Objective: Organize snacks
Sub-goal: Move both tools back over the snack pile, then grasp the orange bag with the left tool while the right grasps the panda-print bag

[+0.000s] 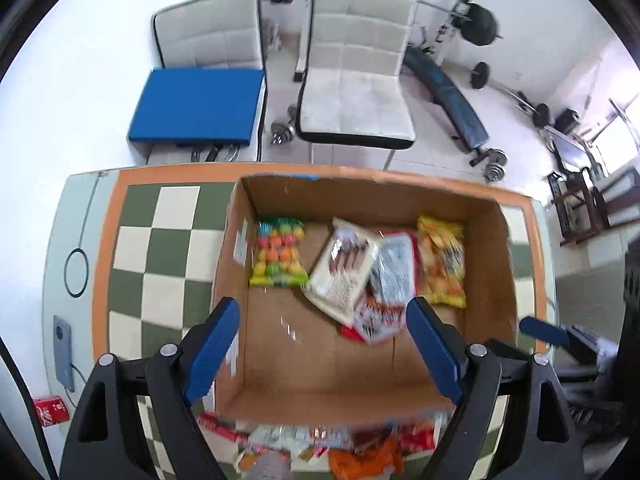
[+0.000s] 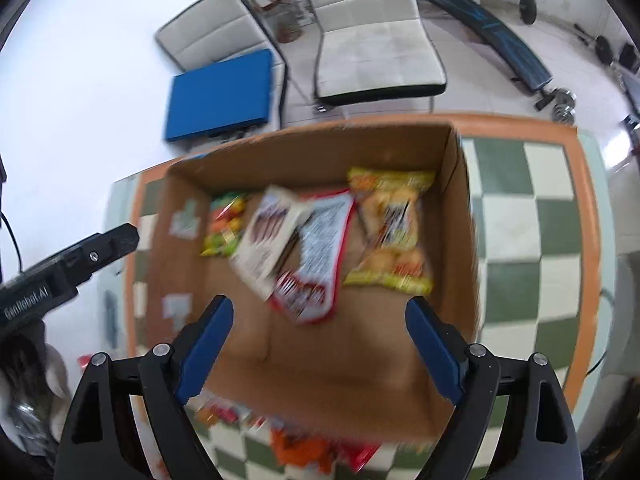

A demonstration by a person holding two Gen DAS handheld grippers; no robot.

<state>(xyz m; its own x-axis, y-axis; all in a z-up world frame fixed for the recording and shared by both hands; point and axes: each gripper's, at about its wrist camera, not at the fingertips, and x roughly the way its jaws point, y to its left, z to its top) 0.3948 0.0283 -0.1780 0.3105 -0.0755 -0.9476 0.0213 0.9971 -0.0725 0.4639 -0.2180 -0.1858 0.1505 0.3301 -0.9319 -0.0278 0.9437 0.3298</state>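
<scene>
An open cardboard box (image 1: pixel 486 264) (image 2: pixel 460 216) stands on the checkered table. Inside lie a bag of colourful candy (image 1: pixel 278 254) (image 2: pixel 224 226), a white snack box (image 1: pixel 344 270) (image 2: pixel 268 240), a red-edged silver packet (image 1: pixel 386 292) (image 2: pixel 320 252) and a yellow chip bag (image 1: pixel 442 266) (image 2: pixel 394 232). My left gripper (image 1: pixel 324 350) is open and empty above the box's near half. My right gripper (image 2: pixel 318 350) is open and empty, also above the box. Loose snacks (image 1: pixel 340 446) (image 2: pixel 312 446) lie on the table in front of the box.
The table (image 1: pixel 168 248) (image 2: pixel 532 216) has a green and white checkered cloth with an orange border. A phone (image 1: pixel 63 350) and a red can (image 1: pixel 50 410) sit at its left edge. Two white chairs (image 1: pixel 356 92) and gym gear stand behind it.
</scene>
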